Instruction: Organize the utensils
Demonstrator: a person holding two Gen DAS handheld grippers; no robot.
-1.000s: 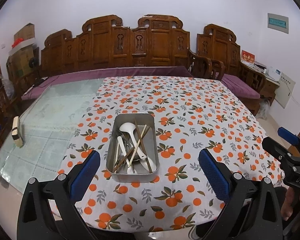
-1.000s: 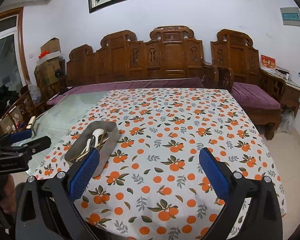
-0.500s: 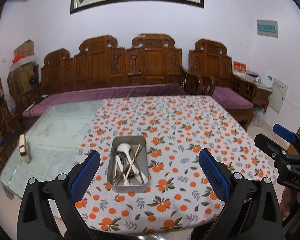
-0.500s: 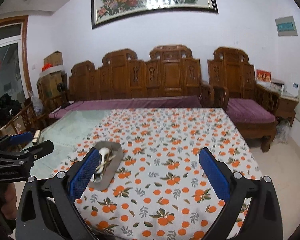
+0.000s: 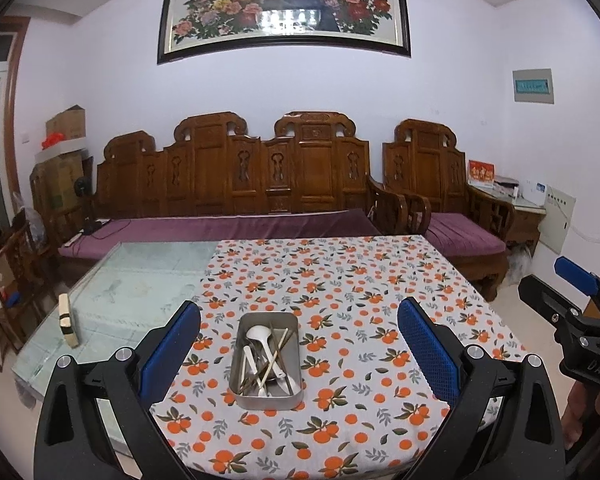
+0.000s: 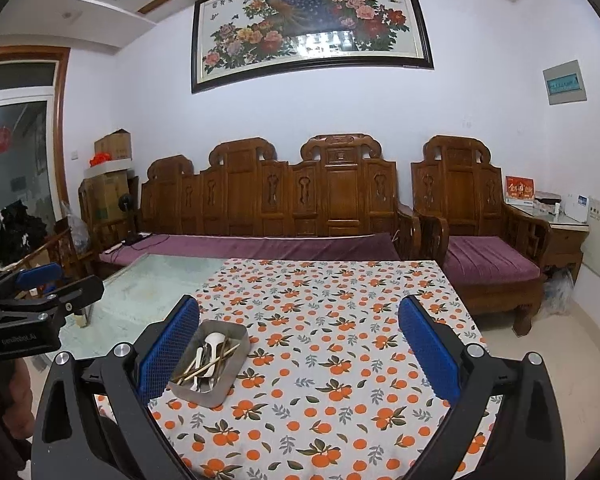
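A: Left tool [image 5: 298, 354]?
B: Spread wide, nothing between its blue pads [image 5: 428, 354]. It hangs above the near edge of the worktop [image 5: 148, 280].
A: Right tool [image 6: 298, 354]?
B: Same: fully apart, gripping nothing, beside the left one.
A: Utensils?
B: All in the metal tray [image 5: 269, 394] on the orange-print tablecloth [image 5: 340, 288], toward the near edge. White spoons [image 5: 260, 338] and chopsticks [image 5: 274, 360] lie crossed in a loose heap; count unclear.
A: Beyond?
B: Bare glass on the worktop's left with a small block [image 5: 67, 320] at its edge, then the carved wooden bench [image 5: 236, 184] and the floral painting [image 5: 284, 8].
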